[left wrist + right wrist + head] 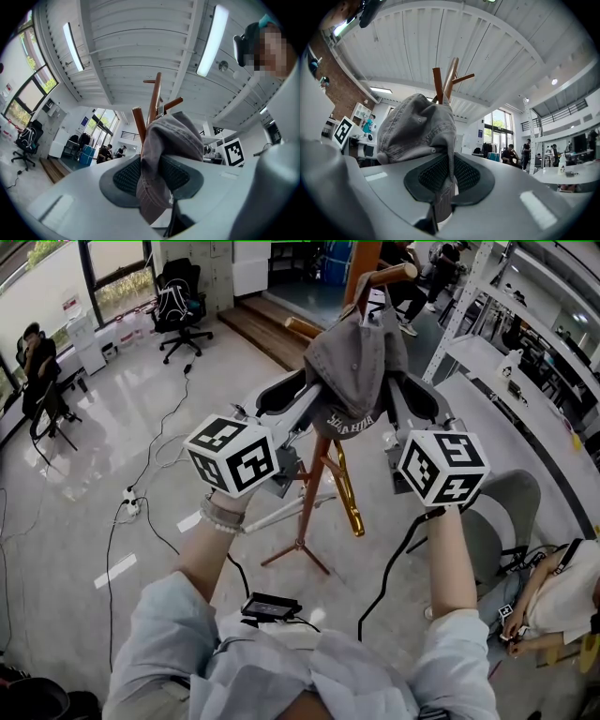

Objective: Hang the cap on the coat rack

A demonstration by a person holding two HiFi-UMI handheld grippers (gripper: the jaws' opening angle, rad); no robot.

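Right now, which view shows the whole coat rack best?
Head view: the coat rack shows from its peg tips down the pole to the feet, though the cap covers part. Both gripper views show only its pegs above the cap.

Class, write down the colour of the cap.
The cap is grey; the right gripper view shows it best.

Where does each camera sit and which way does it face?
Head view: on the head, steeply down at the grey fabric cap by the wooden coat rack; forearms, left claw, right claw show.
Left gripper view: on the left claw, facing up at the ceiling; jaws shut on the cap.
Right gripper view: on the right claw, facing up; jaws shut on the cap.
Both gripper views share cap and rack.
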